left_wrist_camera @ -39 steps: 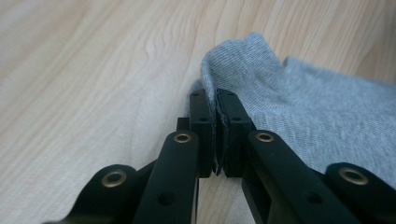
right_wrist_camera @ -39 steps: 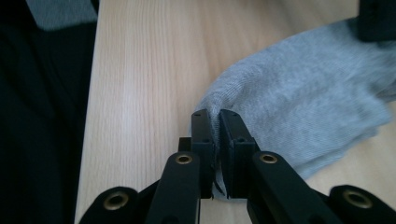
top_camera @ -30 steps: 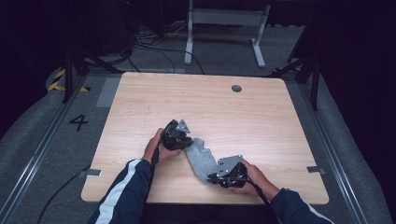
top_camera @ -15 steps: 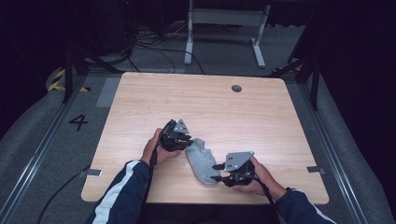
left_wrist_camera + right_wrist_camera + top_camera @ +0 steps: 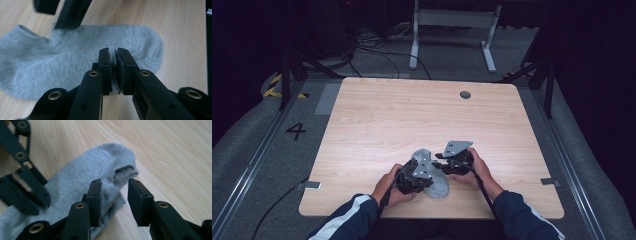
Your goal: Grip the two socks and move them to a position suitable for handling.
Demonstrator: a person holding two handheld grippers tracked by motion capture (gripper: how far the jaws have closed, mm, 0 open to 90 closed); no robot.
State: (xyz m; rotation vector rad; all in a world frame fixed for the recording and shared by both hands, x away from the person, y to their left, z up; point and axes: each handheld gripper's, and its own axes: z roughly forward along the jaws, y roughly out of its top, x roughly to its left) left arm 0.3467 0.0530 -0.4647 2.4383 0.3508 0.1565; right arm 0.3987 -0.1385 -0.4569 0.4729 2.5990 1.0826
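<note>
A grey ankle sock (image 5: 438,186) lies flat on the wooden table (image 5: 412,115) near its front edge. My left gripper (image 5: 418,174) is over the sock's near part. In the left gripper view its jaws have just been closing and are shut (image 5: 114,65) on a small pinched fold of the sock (image 5: 62,57). My right gripper (image 5: 447,162) is at the sock's far end. In the right gripper view its jaws (image 5: 115,197) have just been opening and stand apart on either side of the sock's cuff (image 5: 122,173), with the pads (image 5: 136,200) not pressing on it.
A round grommet (image 5: 465,94) sits in the table's far right part. Metal rails (image 5: 252,160) run along both sides of the table, and a frame stand (image 5: 452,20) with cables is on the floor behind it.
The left gripper moved toward the front edge onto the sock's near part. The right gripper let go of the sock's near end and moved away to its far end.
</note>
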